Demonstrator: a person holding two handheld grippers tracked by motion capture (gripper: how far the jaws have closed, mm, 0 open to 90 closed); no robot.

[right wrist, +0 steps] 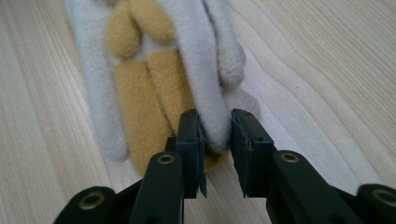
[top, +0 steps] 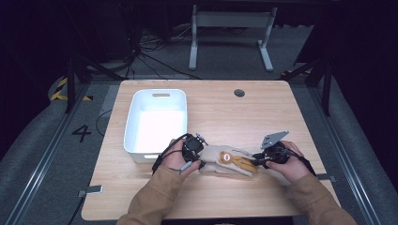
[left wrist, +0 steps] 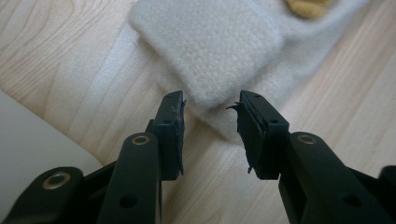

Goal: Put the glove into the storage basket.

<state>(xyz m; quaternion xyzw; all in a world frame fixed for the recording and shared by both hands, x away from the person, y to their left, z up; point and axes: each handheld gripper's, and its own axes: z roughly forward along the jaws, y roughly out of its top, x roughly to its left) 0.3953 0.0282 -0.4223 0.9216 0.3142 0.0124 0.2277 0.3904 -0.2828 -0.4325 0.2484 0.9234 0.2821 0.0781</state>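
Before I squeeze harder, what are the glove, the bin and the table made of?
Glove: soft fleece-like fabric, cream with mustard patches; fuzzy nap shows. Bin: probably plastic, smooth white with rounded corners and a moulded handle slot. Table: pale wood or wood-look laminate, matte, with visible grain.

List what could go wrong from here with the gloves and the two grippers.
1. The right gripper pinches just the tip of one finger of the cream and mustard fleece gloves; lifting could let that thin bit slip out.
2. The left gripper is open around the cream cuff edge; closing so near the edge might miss a layer.
3. The gloves lie close to the white plastic bin; a sideways lift could snag them on its rim.
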